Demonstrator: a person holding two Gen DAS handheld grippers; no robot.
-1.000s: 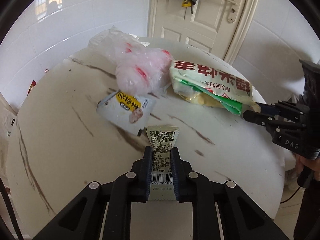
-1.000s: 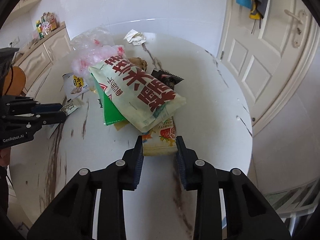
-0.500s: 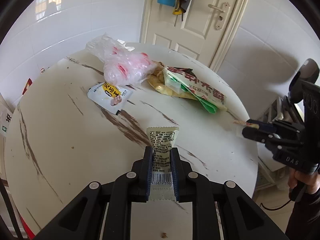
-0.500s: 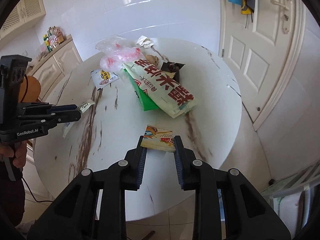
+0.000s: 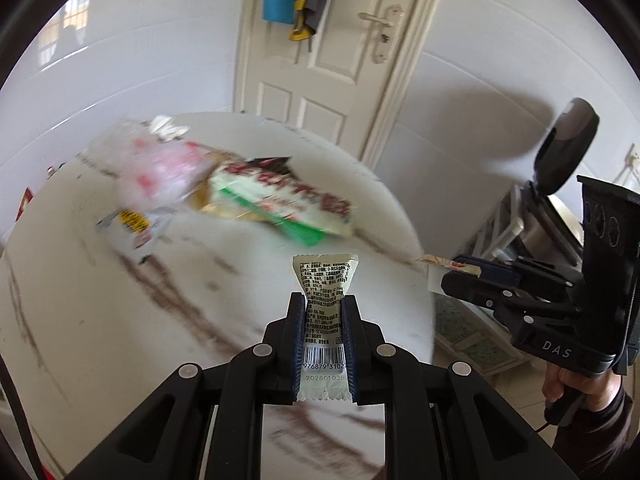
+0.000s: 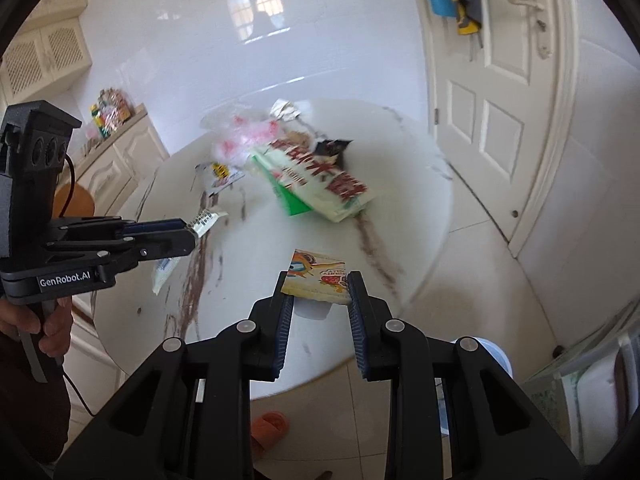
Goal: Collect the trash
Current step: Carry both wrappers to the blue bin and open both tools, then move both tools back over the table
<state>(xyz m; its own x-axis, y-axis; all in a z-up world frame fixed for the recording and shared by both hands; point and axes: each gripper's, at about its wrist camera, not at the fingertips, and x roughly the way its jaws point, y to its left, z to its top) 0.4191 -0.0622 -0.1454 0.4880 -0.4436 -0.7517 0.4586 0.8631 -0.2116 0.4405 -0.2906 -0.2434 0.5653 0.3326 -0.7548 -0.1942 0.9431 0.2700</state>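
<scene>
My left gripper (image 5: pixel 322 312) is shut on a small pale green sachet (image 5: pixel 325 292) with a barcode and holds it above the round white table (image 5: pixel 80 320). My right gripper (image 6: pixel 319 286) is shut on a flat colourful snack wrapper (image 6: pixel 316 276), held over the table's near edge. Each gripper shows in the other's view: the right gripper (image 5: pixel 456 276) at the right, the left gripper (image 6: pixel 188 232) at the left. On the table lie a large white-and-green bag with red characters (image 6: pixel 320 184), a pink-and-clear plastic bag (image 5: pixel 160 164) and a small white-and-yellow packet (image 5: pixel 132 228).
A white door (image 5: pixel 340 52) stands behind the table. A cream cabinet (image 6: pixel 116 164) and a wooden stool (image 6: pixel 72 204) are at the left. An orange slipper (image 6: pixel 270 428) lies on the tiled floor. A crumpled paper (image 6: pixel 284 110) lies at the table's far side.
Both grippers have drawn back and risen from the table with their wrappers held. The trash pile now looks smaller and farther off.
</scene>
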